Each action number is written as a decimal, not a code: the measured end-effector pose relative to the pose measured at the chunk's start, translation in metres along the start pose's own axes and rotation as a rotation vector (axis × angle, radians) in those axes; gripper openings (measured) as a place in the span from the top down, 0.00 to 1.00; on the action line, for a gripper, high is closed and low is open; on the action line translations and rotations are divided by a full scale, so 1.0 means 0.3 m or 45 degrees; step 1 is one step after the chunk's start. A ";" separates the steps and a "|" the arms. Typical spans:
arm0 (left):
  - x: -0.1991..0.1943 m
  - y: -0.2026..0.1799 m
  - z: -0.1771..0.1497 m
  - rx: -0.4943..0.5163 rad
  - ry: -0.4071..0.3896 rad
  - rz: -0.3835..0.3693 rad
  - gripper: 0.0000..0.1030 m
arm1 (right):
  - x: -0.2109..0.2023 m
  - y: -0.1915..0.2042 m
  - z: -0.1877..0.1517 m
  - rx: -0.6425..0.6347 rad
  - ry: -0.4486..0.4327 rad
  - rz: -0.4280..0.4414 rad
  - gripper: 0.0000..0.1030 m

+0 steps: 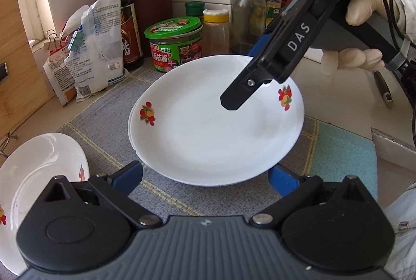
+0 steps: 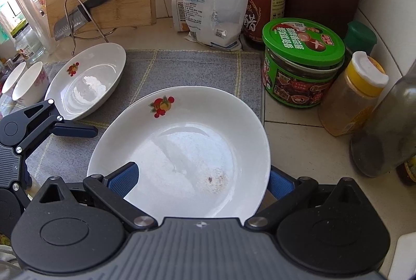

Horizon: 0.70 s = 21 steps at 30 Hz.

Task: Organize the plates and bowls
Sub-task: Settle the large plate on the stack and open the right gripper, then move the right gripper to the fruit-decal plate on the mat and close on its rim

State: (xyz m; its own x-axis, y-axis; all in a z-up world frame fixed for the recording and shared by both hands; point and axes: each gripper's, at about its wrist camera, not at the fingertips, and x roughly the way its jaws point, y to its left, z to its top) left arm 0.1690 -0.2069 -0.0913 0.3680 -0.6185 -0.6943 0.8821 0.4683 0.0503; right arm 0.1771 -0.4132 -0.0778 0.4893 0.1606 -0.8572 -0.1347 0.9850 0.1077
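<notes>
In the middle of the left wrist view, a stack of white fruit-print plates sits on a grey mat on the table. The right hand-held gripper, held by a gloved hand, comes in from the upper right with its fingers spread across the top plate's far rim, one above and one below; whether they pinch it cannot be told. The left hand-held gripper stands open at the stack's near edge, blue pads on either side. A second plate lies at lower left, and two small cups stand at the left edge of the right wrist view. Crowding the far rim are a green-lidded jar, a yellow-capped spice jar, bottles and clipped bags. Bare mat remains at lower left and lower right of the stack.
</notes>
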 end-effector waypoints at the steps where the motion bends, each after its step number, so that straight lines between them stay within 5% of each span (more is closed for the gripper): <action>1: 0.001 0.002 0.000 -0.003 -0.001 0.000 0.01 | 0.001 0.004 0.000 -0.005 0.004 -0.013 0.00; 13: -0.027 0.014 -0.003 -0.073 -0.061 -0.014 0.01 | -0.014 0.063 0.000 -0.067 -0.009 -0.106 0.00; 21: -0.125 0.036 -0.026 -0.153 -0.132 0.086 0.01 | -0.047 0.144 0.008 -0.120 -0.085 -0.048 0.00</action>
State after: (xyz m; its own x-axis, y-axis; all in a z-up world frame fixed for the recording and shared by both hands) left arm 0.1623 -0.1738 -0.0702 0.4588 -0.6420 -0.6143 0.8152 0.5792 0.0036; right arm 0.1666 -0.3727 -0.0598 0.5515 0.1306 -0.8239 -0.1938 0.9807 0.0257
